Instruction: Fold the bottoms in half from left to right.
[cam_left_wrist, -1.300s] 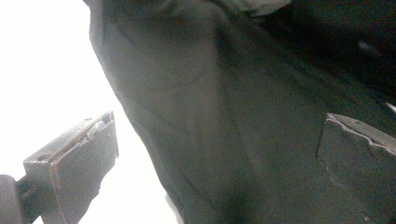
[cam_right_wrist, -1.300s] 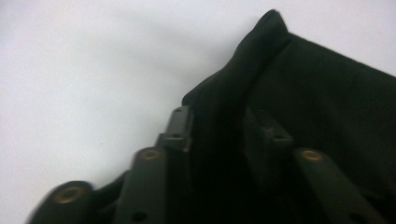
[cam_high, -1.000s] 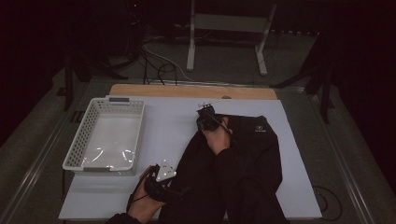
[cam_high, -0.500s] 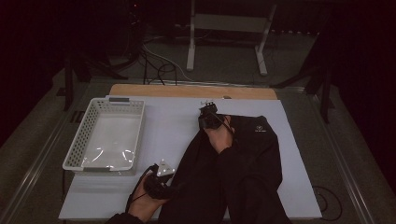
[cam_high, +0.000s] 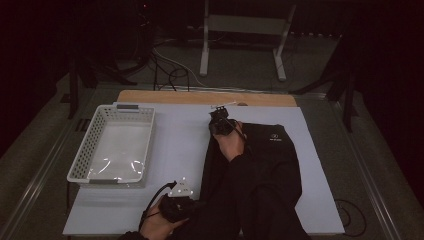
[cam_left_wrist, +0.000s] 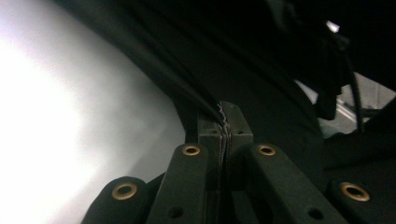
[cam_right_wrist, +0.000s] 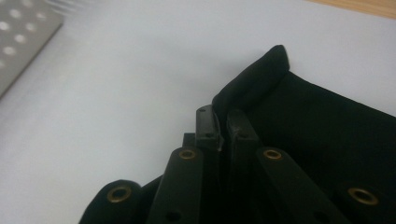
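Holding the black garment (cam_high: 265, 175) at two points, both tools seem ready for a fold or a lift, so I judge the work is at an early stage: grips are done, the moving is not yet done. The garment lies flat on the white sheet of the desk (cam_high: 175, 145), on the right half, w/ a small white logo near its far edge. The left tool (cam_high: 176, 207) is at the near left edge of the cloth; its jaws have just been closing, and in the left gripper view the left tool (cam_left_wrist: 225, 122) now stands narrow w/ a thin black hem pinched between the pads. The right tool (cam_high: 220, 125) is at the far left corner of the garment; in the right gripper view the right tool (cam_right_wrist: 224, 128) is also pressed together on the cloth, and a folded corner stands up just behind the tips. What is left, as far as I can judge: bring the held edge over or carry the piece, maybe to the white basket (cam_high: 85, 165), which stands well apart at the left side and looks empty. Nothing stands between garment and basket. Possible trouble: the person's own sleeves lie over the cloth, and the cable of the left tool trails near the desk edge. Floor behind has a metal stand (cam_high: 242, 30) and cables, not in the way.
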